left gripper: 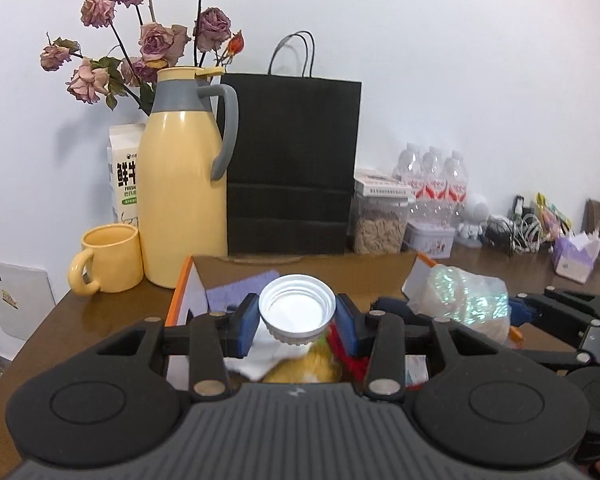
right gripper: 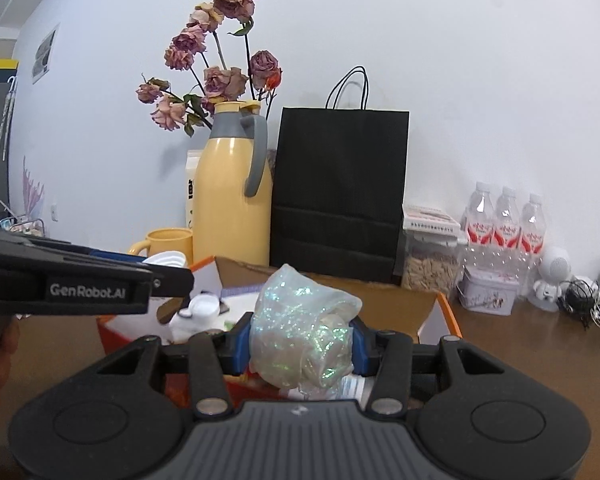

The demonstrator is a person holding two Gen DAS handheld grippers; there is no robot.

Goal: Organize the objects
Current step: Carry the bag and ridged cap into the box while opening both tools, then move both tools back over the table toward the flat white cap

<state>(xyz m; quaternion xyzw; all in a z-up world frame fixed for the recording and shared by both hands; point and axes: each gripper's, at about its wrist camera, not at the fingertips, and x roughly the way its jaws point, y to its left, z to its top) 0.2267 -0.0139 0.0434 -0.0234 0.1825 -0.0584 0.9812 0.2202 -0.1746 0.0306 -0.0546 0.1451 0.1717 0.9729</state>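
Left gripper [left gripper: 296,318] clamps round white ribbed plastic lid [left gripper: 297,312], open side facing camera, above orange-edged cardboard box [left gripper: 184,280] on brown wooden desk [left gripper: 100,312]. Right gripper [right gripper: 300,342] squeezes crinkly iridescent plastic bag [right gripper: 300,328], soft, held over same box, right of lid.
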